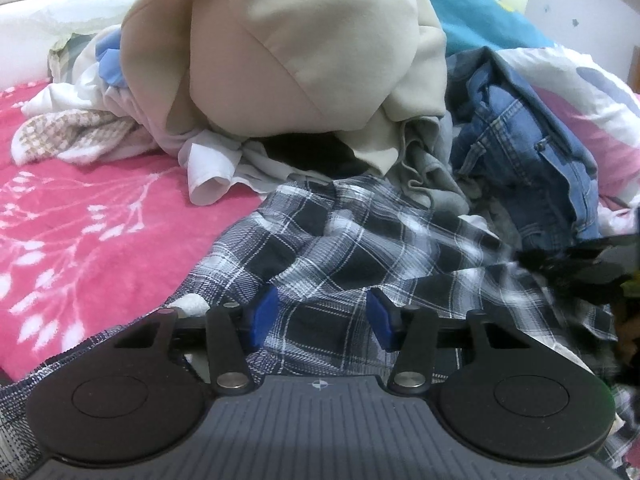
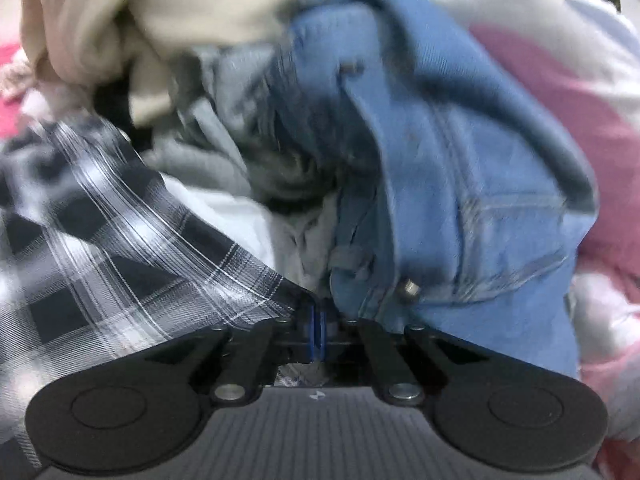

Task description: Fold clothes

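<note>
Plaid shirt (image 1: 320, 248) is lying crumpled on the bed (image 1: 80, 220), spreading from the foot of the clothes pile toward the near edge of the bed, not folded. Left gripper (image 1: 320, 316) is hovering low over it with jaws standing apart, plaid cloth showing between them, nothing clamped. Right gripper (image 2: 315, 332) is pinching a taut edge of the plaid shirt (image 2: 120, 240), jaws pressed together on the fabric; that view is blurring.

Shirt is looking thin, soft and light, so it should be draping and sliding rather than holding shape. Best holds are likely hems, collar or shoulder seams, not the bunched middle. One pinched edge alone is probably letting the rest sag.

Pile is crowding in behind it: beige hoodie (image 1: 300, 48) heaped on top, jeans (image 1: 528, 152) toward the right side, grey garment (image 1: 432, 176) between them, white cloth (image 1: 208, 176) and a knitted piece (image 1: 60, 136) toward the left, teal garment (image 1: 480, 8) at the back. Upper end of the shirt is running under the hoodie and grey garment, so pulling could be dragging those along. Jeans are sitting just beside the right gripper.
</note>
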